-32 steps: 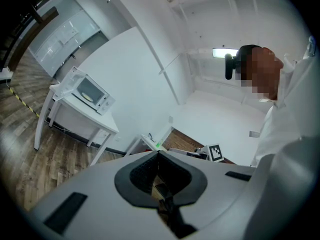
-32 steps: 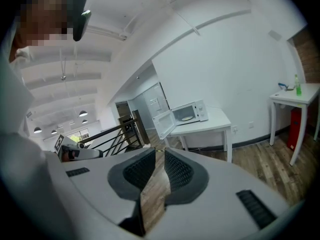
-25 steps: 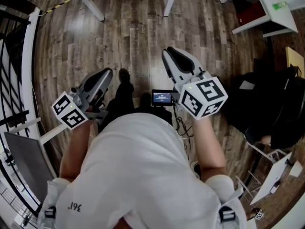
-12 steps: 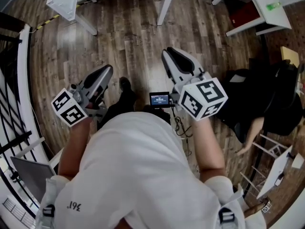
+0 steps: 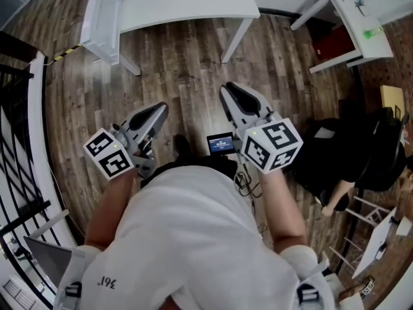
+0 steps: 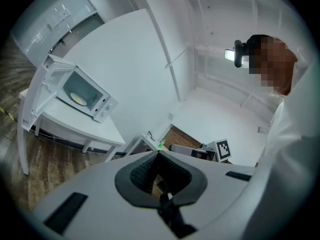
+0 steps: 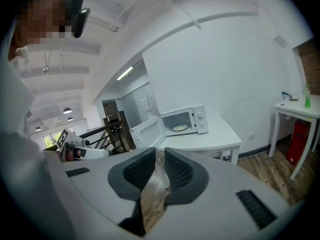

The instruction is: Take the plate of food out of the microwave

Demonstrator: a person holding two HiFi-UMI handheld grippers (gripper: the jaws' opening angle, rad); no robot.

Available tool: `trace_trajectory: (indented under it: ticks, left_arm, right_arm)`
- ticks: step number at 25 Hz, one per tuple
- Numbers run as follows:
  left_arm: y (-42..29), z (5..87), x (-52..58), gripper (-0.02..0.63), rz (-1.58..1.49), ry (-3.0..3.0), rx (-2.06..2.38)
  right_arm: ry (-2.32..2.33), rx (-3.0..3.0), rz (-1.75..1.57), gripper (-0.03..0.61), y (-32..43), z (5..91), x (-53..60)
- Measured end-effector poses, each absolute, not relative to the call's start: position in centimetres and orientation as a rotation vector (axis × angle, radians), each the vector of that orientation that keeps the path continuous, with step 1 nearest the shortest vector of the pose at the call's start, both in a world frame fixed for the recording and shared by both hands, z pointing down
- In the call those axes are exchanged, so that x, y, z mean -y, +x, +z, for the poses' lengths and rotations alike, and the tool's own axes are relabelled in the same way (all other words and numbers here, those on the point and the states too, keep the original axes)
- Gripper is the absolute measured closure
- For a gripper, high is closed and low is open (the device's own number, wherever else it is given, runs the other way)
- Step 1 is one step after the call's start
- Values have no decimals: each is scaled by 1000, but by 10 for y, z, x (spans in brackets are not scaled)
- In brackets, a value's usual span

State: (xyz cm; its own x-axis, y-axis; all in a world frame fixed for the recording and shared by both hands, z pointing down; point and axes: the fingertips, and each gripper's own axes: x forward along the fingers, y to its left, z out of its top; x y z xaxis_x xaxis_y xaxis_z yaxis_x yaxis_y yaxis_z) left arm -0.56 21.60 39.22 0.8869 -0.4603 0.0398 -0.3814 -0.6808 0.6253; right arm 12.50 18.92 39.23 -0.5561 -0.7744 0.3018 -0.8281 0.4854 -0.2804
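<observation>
White box microwave point(image 7: 189, 119): found door-open on white table point(image 7: 216, 135), with pale round plate of food point(image 7: 180, 127) inside it. Held grey left gripper point(image 6: 159, 154) well short of microwave, jaws pressed together; held grey right gripper point(image 7: 160, 155) likewise, jaws slightly apart, nothing between.

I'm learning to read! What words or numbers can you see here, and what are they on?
"361", upside down, on the white shirt.
Small screen: lit text, too small to read.
Left gripper and right gripper: square marker patterns, no words.
Microwave: no label readable.
</observation>
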Motion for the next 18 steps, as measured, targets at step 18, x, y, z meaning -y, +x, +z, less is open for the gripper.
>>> trace_trajectory:
  ticks: [18]
  left_arm:
    - [-19,421,-77,623,-34,2418,685]
  right_arm:
    - [1224,2622,585,538,69,417,-20]
